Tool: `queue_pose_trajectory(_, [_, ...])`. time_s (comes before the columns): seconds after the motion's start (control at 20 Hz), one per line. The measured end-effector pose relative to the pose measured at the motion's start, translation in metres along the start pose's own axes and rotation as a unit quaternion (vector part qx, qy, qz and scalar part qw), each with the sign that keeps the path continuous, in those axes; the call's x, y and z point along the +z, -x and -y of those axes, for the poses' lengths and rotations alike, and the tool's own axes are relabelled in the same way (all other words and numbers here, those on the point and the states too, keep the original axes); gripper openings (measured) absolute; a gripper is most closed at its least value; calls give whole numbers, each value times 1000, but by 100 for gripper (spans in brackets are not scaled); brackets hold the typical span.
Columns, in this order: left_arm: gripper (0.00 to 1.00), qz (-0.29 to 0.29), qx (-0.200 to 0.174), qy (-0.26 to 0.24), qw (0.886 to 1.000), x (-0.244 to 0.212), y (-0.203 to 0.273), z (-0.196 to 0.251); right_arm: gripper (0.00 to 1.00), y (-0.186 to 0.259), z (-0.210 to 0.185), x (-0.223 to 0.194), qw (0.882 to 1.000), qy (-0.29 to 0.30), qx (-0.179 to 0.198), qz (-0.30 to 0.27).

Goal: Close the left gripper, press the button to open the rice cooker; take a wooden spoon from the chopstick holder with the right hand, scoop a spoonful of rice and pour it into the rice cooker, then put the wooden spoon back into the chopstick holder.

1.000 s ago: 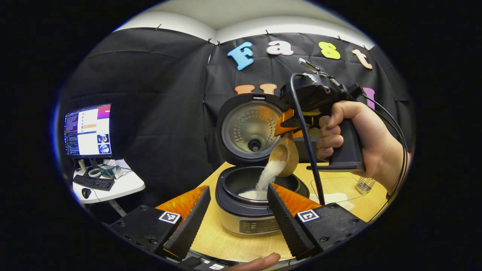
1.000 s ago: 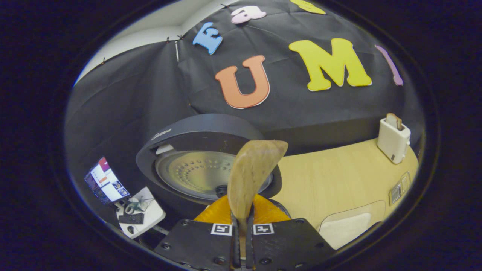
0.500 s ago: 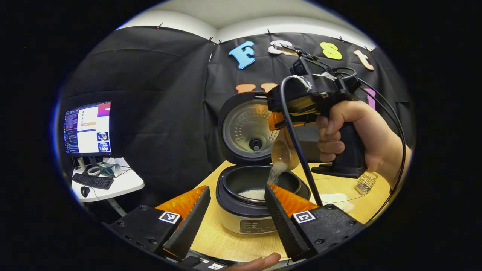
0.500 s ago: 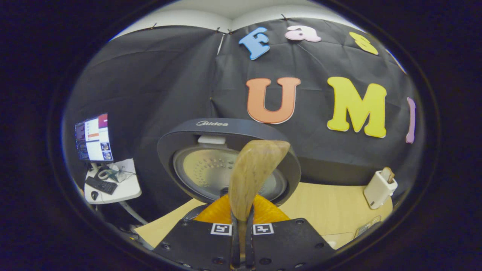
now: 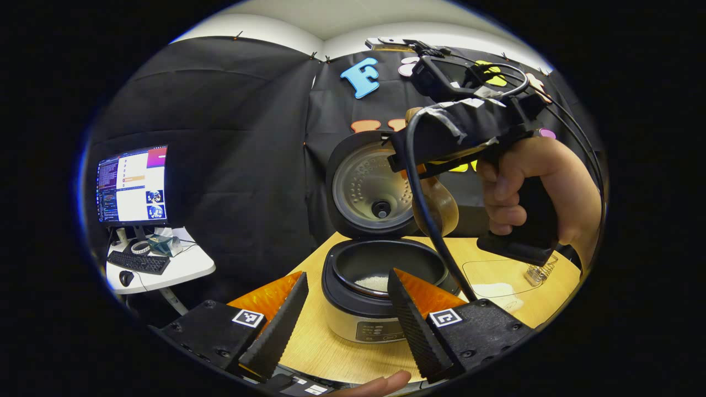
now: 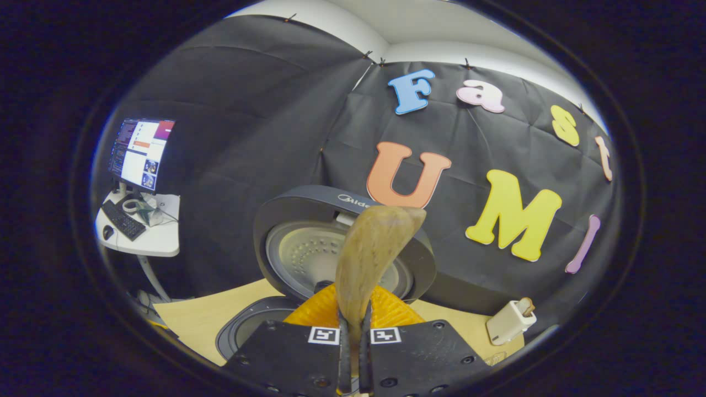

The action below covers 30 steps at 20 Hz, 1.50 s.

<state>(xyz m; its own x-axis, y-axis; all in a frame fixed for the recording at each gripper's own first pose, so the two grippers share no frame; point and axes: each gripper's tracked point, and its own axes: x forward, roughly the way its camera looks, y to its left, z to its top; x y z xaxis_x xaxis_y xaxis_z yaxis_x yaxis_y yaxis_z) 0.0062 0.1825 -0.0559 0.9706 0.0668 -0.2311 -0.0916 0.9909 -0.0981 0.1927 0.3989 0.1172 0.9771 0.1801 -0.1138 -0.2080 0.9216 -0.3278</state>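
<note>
The rice cooker [image 5: 380, 286] stands open on the desk [image 5: 331, 353], its lid [image 5: 372, 187] tipped up at 12 o'clock above the pot, so the button press looks done. A small heap of rice [image 5: 374, 283] lies in the inner pot, which suggests the scoop and pour are finished too. The right gripper [image 6: 353, 353] has its fingers clenched on the handle of the wooden spoon [image 6: 370, 259]; in the left gripper view the spoon bowl hangs at about 1 o'clock above the pot, clear of the rim, with no rice falling from it. The left gripper [image 5: 342, 309] hovers in front of the cooker with its fingers spread apart, grasping nothing. What seems left is the last step: carrying the spoon to the chopstick holder [image 6: 510, 321], which sits at roughly 4 o'clock in the right gripper view, well apart from the cooker, and dropping the spoon in. A mesh basket [image 5: 541, 270] stands at 3 o'clock of the cooker on the desk.
</note>
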Motion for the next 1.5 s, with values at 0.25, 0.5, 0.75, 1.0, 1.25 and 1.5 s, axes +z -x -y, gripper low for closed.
queue_pose_trajectory(0.25, [93,1,-5,0,1000,2,0,9,6,2,23,-17,998,-49,8,-30])
queue_pose_trajectory(0.5, [93,0,-25,-18,1000,2,1,34,6,7,75,-34,996,-74,-24,-44])
queue_pose_trajectory(0.75, [93,16,-45,-33,998,12,7,59,6,9,144,-57,992,-93,-63,-52])
queue_pose_trajectory(1.0, [93,25,-57,-52,997,17,12,78,6,16,210,-91,986,-108,-107,-70])
queue_pose_trajectory(1.25, [93,32,-67,-58,995,20,16,93,6,29,274,-130,975,-143,-143,-90])
queue_pose_trajectory(1.5, [93,35,-69,-64,995,22,19,99,4,42,346,-166,962,-161,-195,-104])
